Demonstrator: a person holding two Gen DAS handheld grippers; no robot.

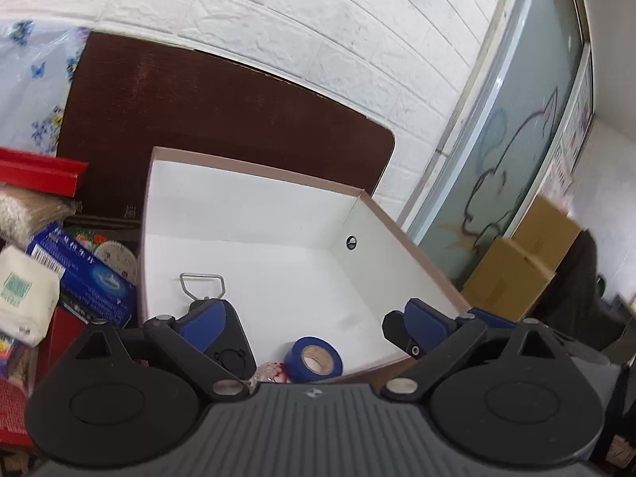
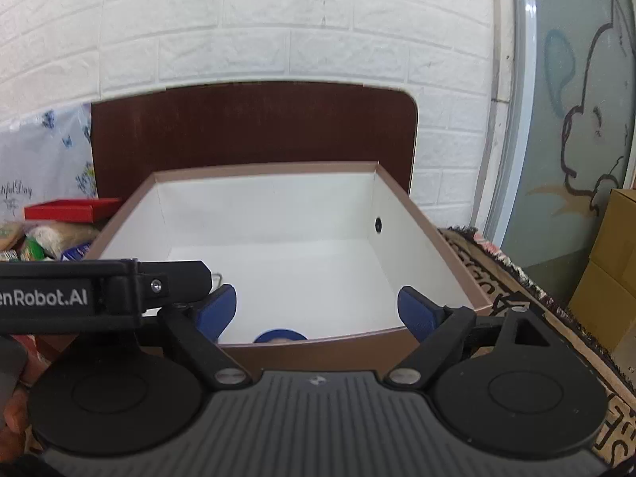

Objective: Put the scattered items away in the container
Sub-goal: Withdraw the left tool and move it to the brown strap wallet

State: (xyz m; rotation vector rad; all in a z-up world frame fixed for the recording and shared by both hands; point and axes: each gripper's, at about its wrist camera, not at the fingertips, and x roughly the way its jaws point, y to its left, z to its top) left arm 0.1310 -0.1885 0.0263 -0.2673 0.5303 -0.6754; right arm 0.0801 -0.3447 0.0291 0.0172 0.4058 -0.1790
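A brown-rimmed box with a white inside stands in front of me. On its floor near the front wall lie a roll of blue tape, a small red and white shiny item and a wire loop half hidden behind a finger. My left gripper hangs open over the box's near end with nothing between its fingers. My right gripper is open too, above the box's front wall, and the blue tape just shows behind that wall. The left gripper's body crosses the right wrist view.
Clutter lies left of the box: a red box, a blue packet and a white tissue pack. A dark brown board leans on the brick wall behind. A patterned rug and cardboard boxes are on the right.
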